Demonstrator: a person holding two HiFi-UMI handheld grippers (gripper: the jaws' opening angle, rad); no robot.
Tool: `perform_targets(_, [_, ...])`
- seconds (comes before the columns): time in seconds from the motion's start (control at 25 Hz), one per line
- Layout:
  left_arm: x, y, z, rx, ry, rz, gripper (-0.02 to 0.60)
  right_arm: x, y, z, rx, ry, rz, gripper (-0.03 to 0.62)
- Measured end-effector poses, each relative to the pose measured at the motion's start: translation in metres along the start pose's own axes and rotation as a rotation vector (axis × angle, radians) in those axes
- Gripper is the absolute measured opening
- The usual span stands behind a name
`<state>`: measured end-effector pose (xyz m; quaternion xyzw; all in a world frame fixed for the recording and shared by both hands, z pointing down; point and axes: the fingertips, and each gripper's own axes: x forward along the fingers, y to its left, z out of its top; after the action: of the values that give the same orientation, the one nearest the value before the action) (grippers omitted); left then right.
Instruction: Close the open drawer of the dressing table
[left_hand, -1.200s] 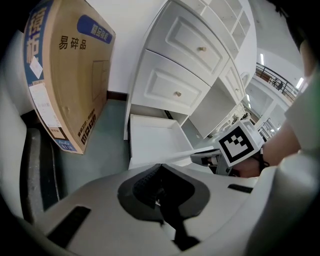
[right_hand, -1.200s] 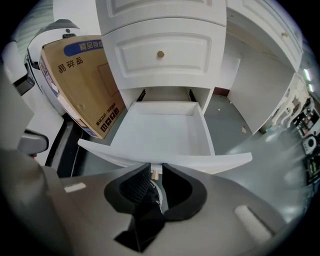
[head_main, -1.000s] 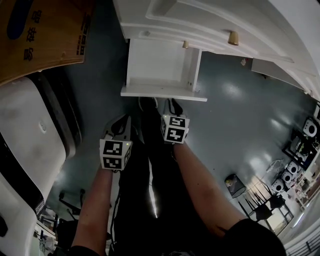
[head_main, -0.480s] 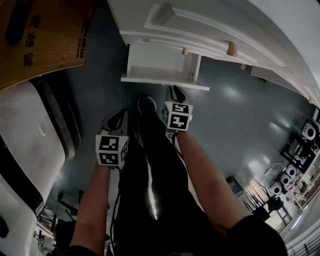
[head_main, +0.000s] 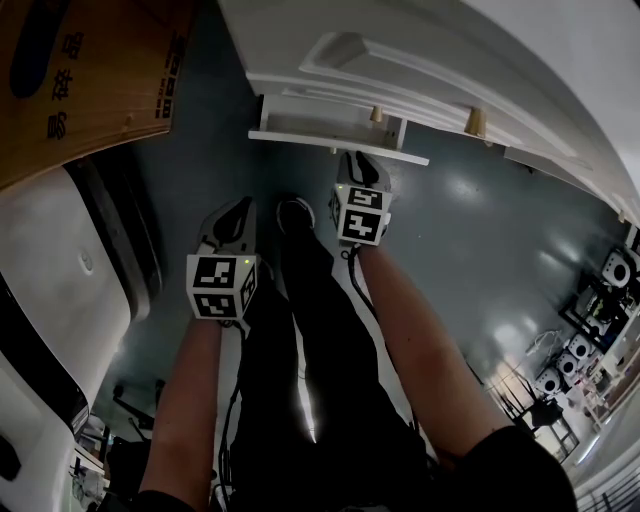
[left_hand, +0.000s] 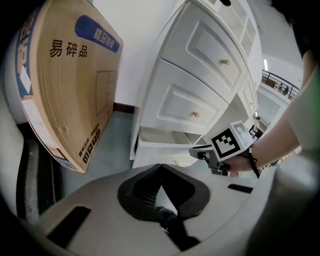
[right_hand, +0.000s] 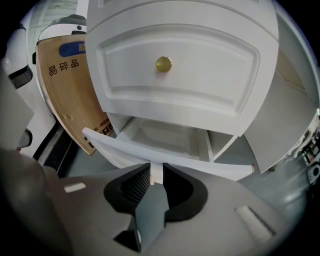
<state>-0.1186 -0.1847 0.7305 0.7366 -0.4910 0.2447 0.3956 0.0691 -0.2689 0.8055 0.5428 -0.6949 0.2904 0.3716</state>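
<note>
The drawer front edge sits between the right gripper fingers, opening — left gripper fingers closed, empty, well apart.

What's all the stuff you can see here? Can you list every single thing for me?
white panelled dressing table: one, white, along the top of the head view.
bottom drawer: one, white, sticking out a little, nothing seen inside.
round gold knobs: two in the head view, gold, on the drawers above.
brown cardboard box: one, brown with a blue label, left of the table.
bulky white thing with black trim: one, far left; cannot tell what it is.
floor: grey-blue, shiny.
legs in black trousers: two, middle.
left gripper: one, grey, jaws together, empty, back from the drawer.
right gripper: one, grey, jaws opening, at the drawer's front edge.
</note>
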Motion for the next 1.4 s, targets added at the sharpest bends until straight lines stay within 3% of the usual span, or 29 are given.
perform_targets(0.36, [0.005, 0.001, 0.001, -0.009, -0.005, -0.002, 0.009, 0.017, -0.007, 0.027, -0.019, -0.088, -0.034, 0.087])
perform_targets(0.72, [0.019, -0.005, 0.005, 0.000, -0.008, -0.016, 0.009, 0.037, -0.008, 0.053, -0.077, -0.134, -0.010, 0.110])
perform_targets(1.12, [0.023, -0.005, 0.017, 0.010, -0.023, -0.013, 0.009, 0.045, -0.006, 0.068, -0.057, -0.133, 0.000, 0.165])
perform_targets(1.4, [0.010, -0.007, 0.019, 0.005, -0.030, -0.004, 0.009, 0.034, -0.005, 0.054, 0.012, -0.077, 0.010, 0.206])
